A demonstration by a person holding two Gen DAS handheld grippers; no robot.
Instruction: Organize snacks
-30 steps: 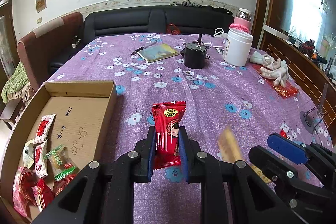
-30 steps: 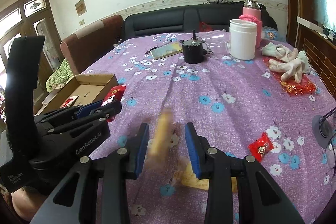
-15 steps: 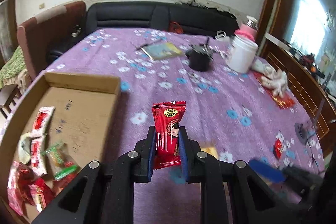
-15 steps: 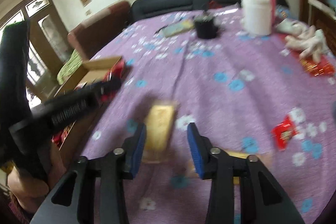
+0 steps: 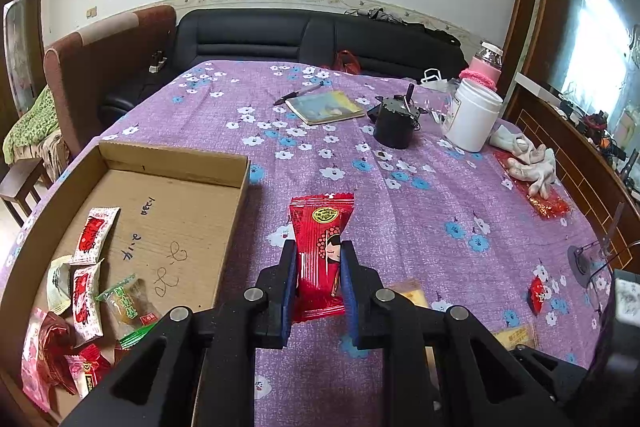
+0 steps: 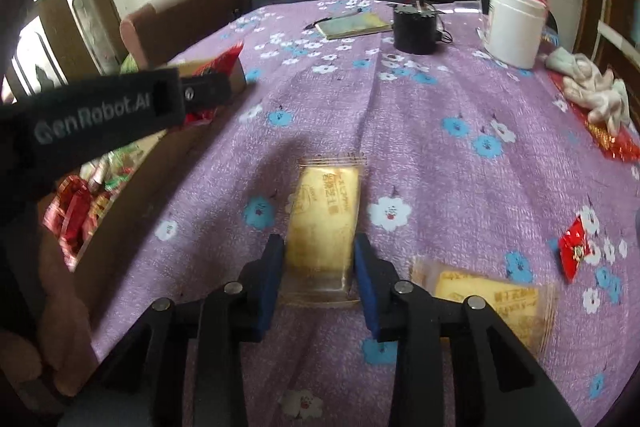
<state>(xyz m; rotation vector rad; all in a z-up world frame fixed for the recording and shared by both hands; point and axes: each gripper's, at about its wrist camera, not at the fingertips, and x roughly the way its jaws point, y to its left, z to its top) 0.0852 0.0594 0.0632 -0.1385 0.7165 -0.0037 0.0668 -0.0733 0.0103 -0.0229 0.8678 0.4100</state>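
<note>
1. At 9 o'clock from the left gripper [image 5: 318, 277], the cardboard box [image 5: 176, 163] already holds a heap of wrapped snacks [image 5: 84, 303] in its near corner; the far half of its floor is bare.
2. Clenched between the left fingers, the red snack packet [image 5: 320, 251] stands upright above the worktop [image 5: 400, 195], not yet over the box.
3. The right gripper [image 6: 320, 267] grasps a yellow cake packet [image 6: 325, 223], lifted or just resting I cannot tell.
4. Left to do, I judge: both held packets, a second yellow packet [image 6: 492, 301] at 3 o'clock, and a small red candy [image 6: 574, 243] further right.
5. The box wall at 10 o'clock must be cleared; the left gripper's body crosses the right one's path there.
</note>
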